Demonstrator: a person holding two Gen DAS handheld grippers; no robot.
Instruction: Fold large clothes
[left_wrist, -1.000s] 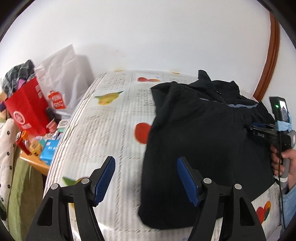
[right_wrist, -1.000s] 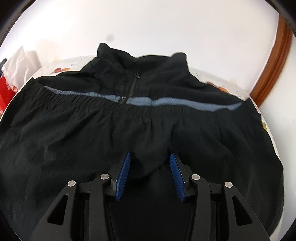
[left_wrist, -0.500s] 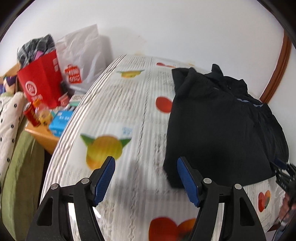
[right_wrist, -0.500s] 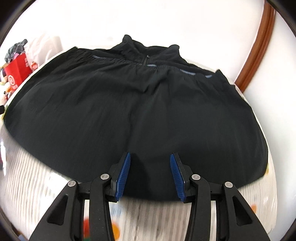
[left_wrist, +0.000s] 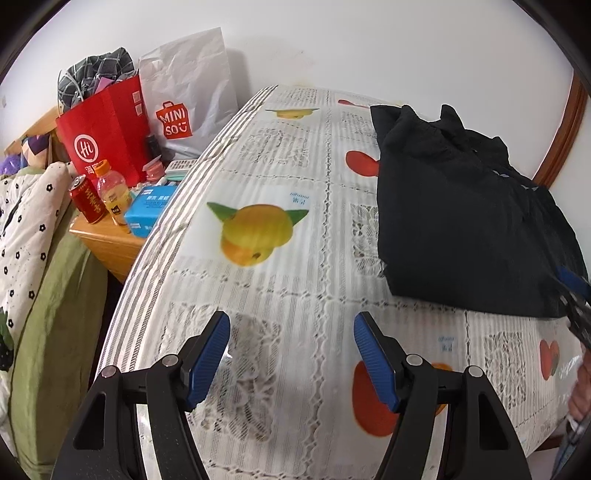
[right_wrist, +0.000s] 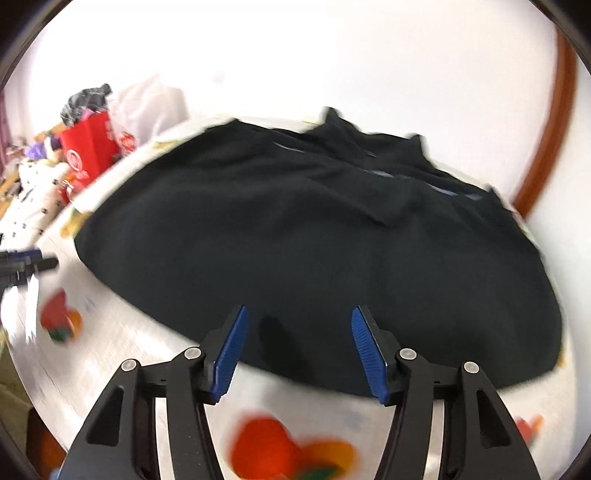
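Note:
A black jacket (left_wrist: 465, 214) lies folded on the table's fruit-print cloth (left_wrist: 280, 280), collar toward the wall. My left gripper (left_wrist: 291, 328) hovers open over bare cloth, to the left of the jacket's near corner, with nothing between its blue pads. In the blurred right wrist view the jacket (right_wrist: 325, 243) fills the middle. My right gripper (right_wrist: 297, 325) hangs over its near hem, jaws opening, no fabric pinched between them. The left gripper's tips (right_wrist: 29, 258) show at that view's left edge, and the right gripper's tip (left_wrist: 572, 284) at the left view's right edge.
Left of the table, a wooden nightstand (left_wrist: 107, 240) holds a red paper bag (left_wrist: 103, 133), a white shopping bag (left_wrist: 192, 88), a can, a bottle and a blue tissue pack. A bed with a dotted quilt (left_wrist: 26, 221) lies further left. A wooden door frame (right_wrist: 546, 122) stands at the back right.
Both grippers have drawn back toward the table's near edge, away from the jacket. The right gripper's jaws have widened. The left gripper now sits over bare cloth instead of the jacket's edge.

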